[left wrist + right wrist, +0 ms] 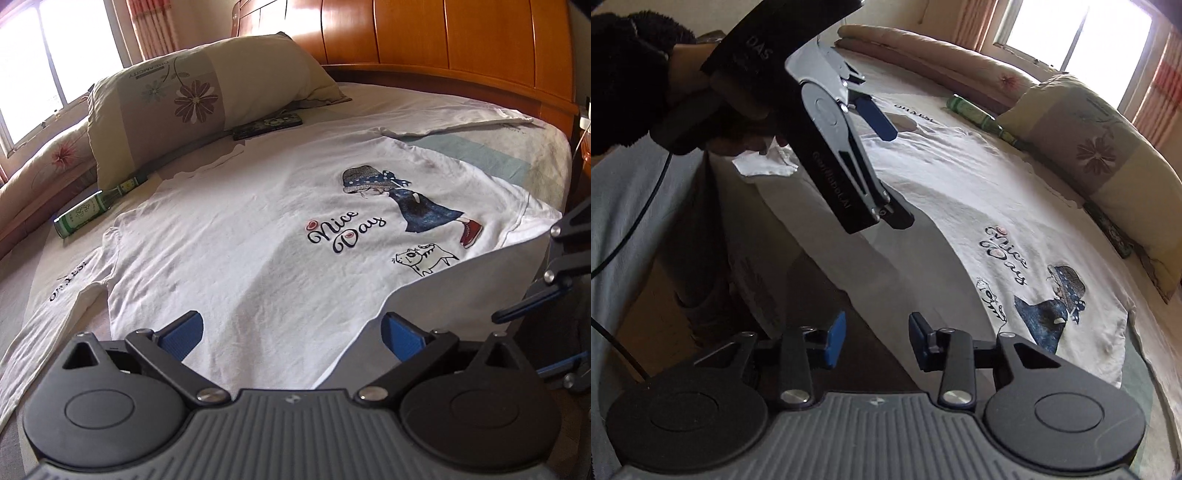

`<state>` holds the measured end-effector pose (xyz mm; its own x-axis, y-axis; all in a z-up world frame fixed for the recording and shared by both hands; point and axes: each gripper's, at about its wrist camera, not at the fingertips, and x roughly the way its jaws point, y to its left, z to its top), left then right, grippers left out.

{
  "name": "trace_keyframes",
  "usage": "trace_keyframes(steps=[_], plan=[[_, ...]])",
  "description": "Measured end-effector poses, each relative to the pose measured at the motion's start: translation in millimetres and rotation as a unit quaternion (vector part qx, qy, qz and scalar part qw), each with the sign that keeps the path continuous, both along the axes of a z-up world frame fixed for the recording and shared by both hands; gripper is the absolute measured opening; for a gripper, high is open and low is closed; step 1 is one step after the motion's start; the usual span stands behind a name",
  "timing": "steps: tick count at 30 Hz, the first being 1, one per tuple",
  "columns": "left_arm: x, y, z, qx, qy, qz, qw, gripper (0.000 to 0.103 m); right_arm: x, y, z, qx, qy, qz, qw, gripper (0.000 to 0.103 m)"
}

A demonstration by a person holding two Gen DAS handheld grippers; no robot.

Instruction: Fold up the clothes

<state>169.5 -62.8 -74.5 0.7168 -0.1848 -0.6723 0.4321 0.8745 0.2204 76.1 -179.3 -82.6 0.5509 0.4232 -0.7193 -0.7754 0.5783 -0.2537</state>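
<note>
The bed point(480, 122) carried a white long-sleeved shirt point(240, 240) spread flat, print up, its hem just ahead of the left tool point(291, 332), whose jaws stood wide apart and empty, and its long axis ran from near left to far right. The right tool point(877, 339) hung off the bed's near edge, half open and empty. A pillow point(207, 99), green bottle point(92, 210) and dark flat case point(267, 125) lay beyond the shirt's far left side.

A wide bed point(480, 155) with curved orange wooden headboard point(443, 33) and pale sheet, bearing a flat-spread white long-sleeved shirt point(240, 240) printed "Nice Day", a beige flower-patterned pillow point(207, 99), a green glass bottle point(85, 212) lying on its side, and a dark flat rectangular case point(267, 125).
</note>
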Motion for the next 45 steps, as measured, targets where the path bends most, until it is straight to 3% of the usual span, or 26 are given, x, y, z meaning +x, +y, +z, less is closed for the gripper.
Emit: trace_keyframes(steps=[3,7,15,16,22,25,29,31,36,39,42,45], plan=[[-1.0,2.8,0.7,-0.001,0.002,0.001,1.0,0.102,4.5,17.4,-6.9,-0.009,-0.005,0.027,1.0,0.034],[-2.5,8.0,2.8,-0.002,0.003,0.002,1.0,0.102,7.7,27.5,-6.4,-0.025,-0.017,0.043,0.999,0.012],[-9.5,23.7,10.3,-0.02,0.01,0.007,0.9997,0.102,10.1,36.8,-10.1,-0.044,-0.033,0.057,0.997,0.011],[-10.4,24.7,11.3,-0.021,0.01,0.01,0.9997,0.102,9.9,36.0,-9.4,-0.041,-0.028,0.058,0.997,0.002],[-17.9,33.7,27.6,-0.054,0.002,0.006,0.9985,0.102,8.7,25.9,2.7,-0.008,0.033,0.063,0.997,0.003],[-11.1,35.4,28.8,-0.055,-0.002,0.016,0.9984,0.102,12.6,21.0,3.0,0.016,0.104,0.069,0.992,0.003],[1.0,37.4,9.9,-0.042,0.018,0.043,0.998,0.102,3.8,7.4,21.4,0.041,0.082,0.056,0.994,0.008],[3.5,39.2,-6.0,-0.035,0.039,0.052,0.9973,0.102,15.2,-4.8,30.1,0.057,0.062,0.014,0.996,0.018],[-10.6,46.9,-33.2,-0.052,0.097,0.068,0.9916,0.102,63.5,-25.8,16.1,0.06,0.041,-0.117,0.99,0.02],[-23.3,53.9,-33.1,-0.055,0.115,0.073,0.9892,0.102,70.2,-39.0,-2.7,0.054,0.063,-0.156,0.984,0.02],[-31.3,60.5,-23.7,-0.048,0.126,0.067,0.9886,0.102,59.9,-50.3,-2.0,0.044,0.09,-0.159,0.982,0.023],[-26.6,64.6,-7.8,-0.05,0.105,0.064,0.9912,0.102,51.8,-57.5,4.7,0.039,0.112,-0.161,0.98,0.025]])
